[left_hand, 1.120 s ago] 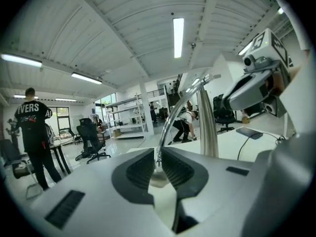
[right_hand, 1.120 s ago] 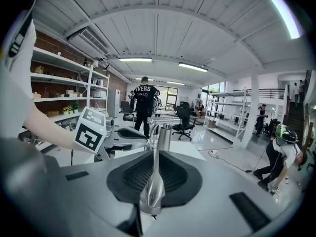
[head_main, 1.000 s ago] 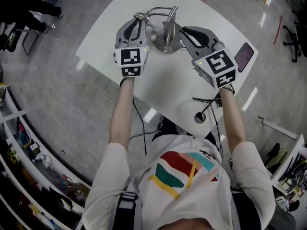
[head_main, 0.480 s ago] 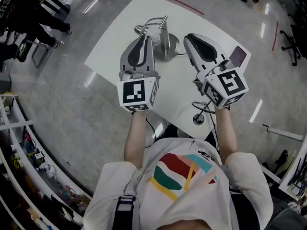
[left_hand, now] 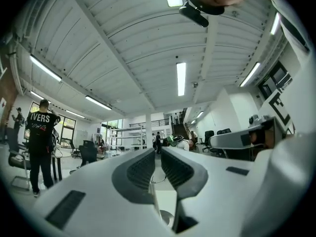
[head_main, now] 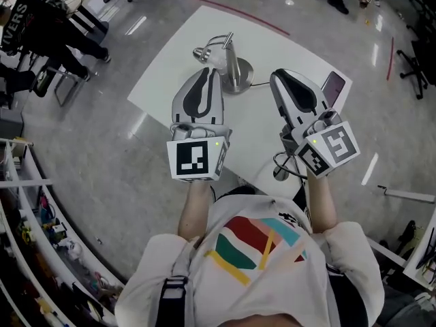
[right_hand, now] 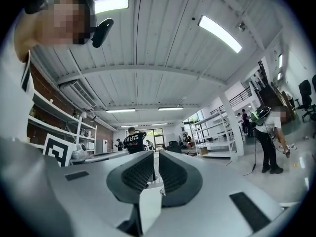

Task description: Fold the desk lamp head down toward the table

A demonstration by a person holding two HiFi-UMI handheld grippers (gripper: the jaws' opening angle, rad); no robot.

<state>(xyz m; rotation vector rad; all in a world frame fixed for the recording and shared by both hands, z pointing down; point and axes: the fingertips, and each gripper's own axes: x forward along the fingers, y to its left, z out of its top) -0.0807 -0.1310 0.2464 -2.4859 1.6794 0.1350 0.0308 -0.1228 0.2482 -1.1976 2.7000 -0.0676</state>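
Observation:
A silver desk lamp (head_main: 230, 58) stands on the white table (head_main: 272, 39) on a round base (head_main: 242, 79). Its curved arm bends left, and its head (head_main: 201, 53) hangs low near the tabletop. Both grippers are raised above the table's near half, pointing away from me, clear of the lamp. My left gripper (head_main: 201, 80) is just in front of the lamp; its jaws stand a narrow gap apart with nothing between them (left_hand: 158, 154). The lamp post (left_hand: 154, 201) shows through that gap. My right gripper (head_main: 286, 80) is right of the lamp, shut and holding nothing (right_hand: 156, 158).
A purple phone (head_main: 332, 85) lies at the table's right edge. A black cable with a round puck (head_main: 279, 172) lies at the near edge. A person in black (head_main: 41, 19) and chairs are at far left, and shelving (head_main: 27, 223) runs along the lower left.
Both grippers have risen and drawn back from the lamp toward me. The lamp stays where it was with its head low.

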